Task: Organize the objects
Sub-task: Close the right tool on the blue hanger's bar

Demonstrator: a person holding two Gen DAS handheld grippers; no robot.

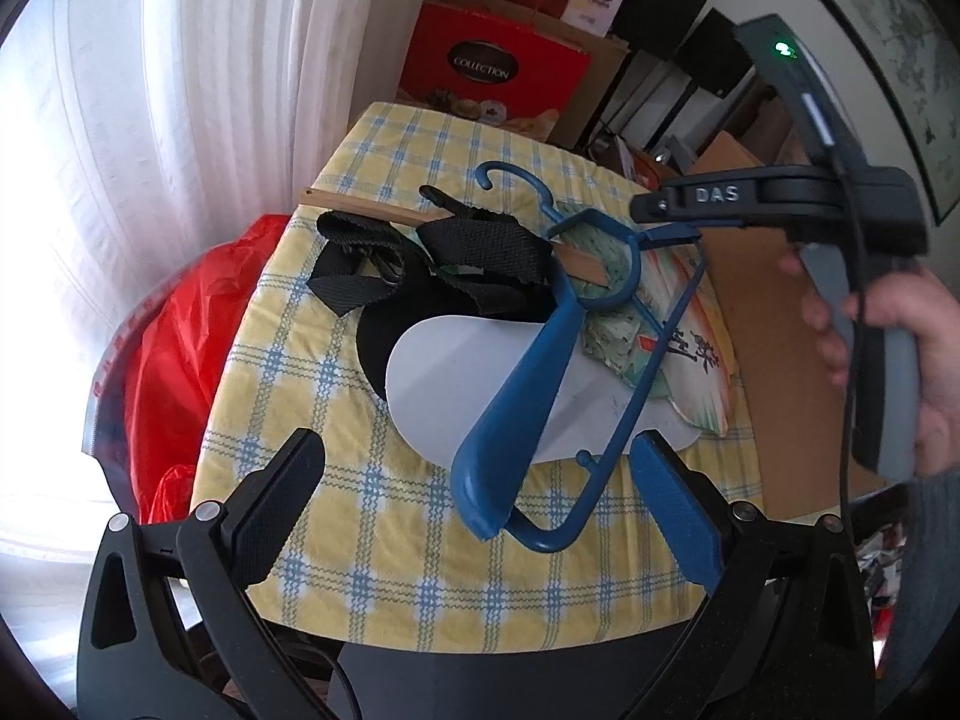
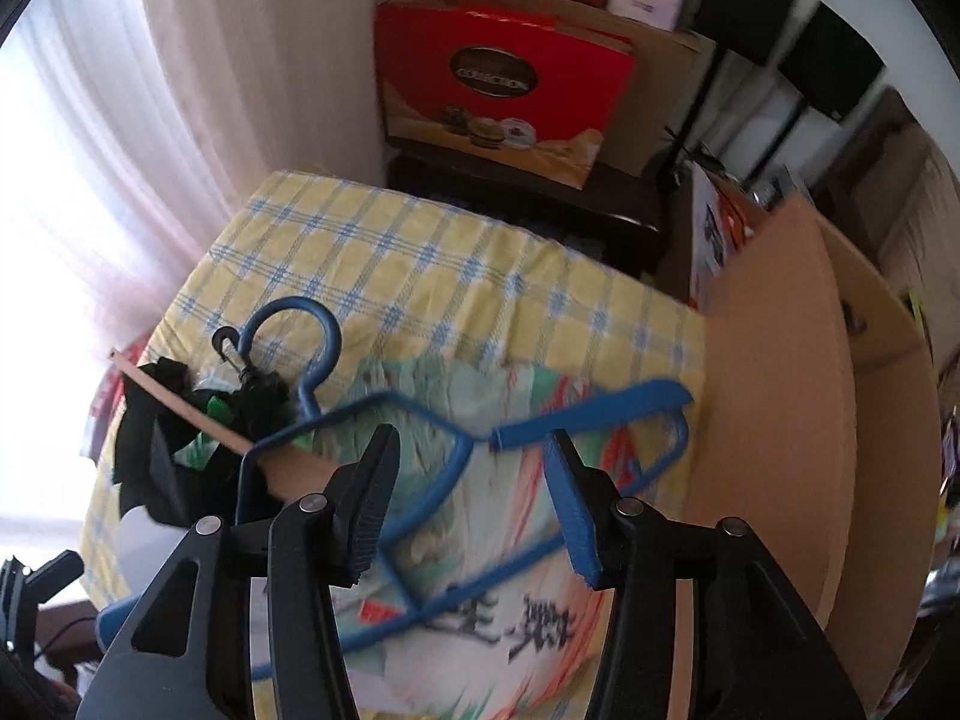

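— Left claw (image 1: pixel 480 504) first: how wide?

— Spread wide, black pad on one side, blue pad on the other, nothing pinched. Pointing down at the table's near end, with the broad end of the blue hanger (image 1: pixel 528 360) showing between the two fingers, no pad pressing on it.

— And the right claw (image 2: pixel 469 444)?

— About half spread. Thin bars of the hanger (image 2: pixel 384 402) cross just past its fingertips, but blurred there, so hard to say whether touching; no clamping to see. From the left camera, seen side-on at the hanger's far arm (image 1: pixel 645 210), gripped by a hand (image 1: pixel 900 360) at the picture's right edge.

— Where exactly does the hanger lie?

— On top of the pile in the middle of the table. Hook toward the far end, broad shoulder toward the near edge, over a white rounded board (image 1: pixel 438 384).

— Under and around it?

— Black strap (image 1: pixel 474 246), bunched up beside the hook. Wooden stick (image 1: pixel 372 210), running slantwise through the strap and past the hanger's neck. Printed sheet (image 1: pixel 690 330) in green and orange with black characters, beneath the hanger's thin bars, on the right side.

— And below all that?

— Yellow cloth (image 1: pixel 360 570) with blue checks, covering the table.

— Further out?

— Red plastic bag (image 1: pixel 180 330) off the left edge, white curtain (image 1: pixel 210 90) behind it. Red box (image 1: pixel 486 69) marked COLLECTION past the far end. Brown cardboard box (image 2: pixel 780 390) hard against the table's right side.
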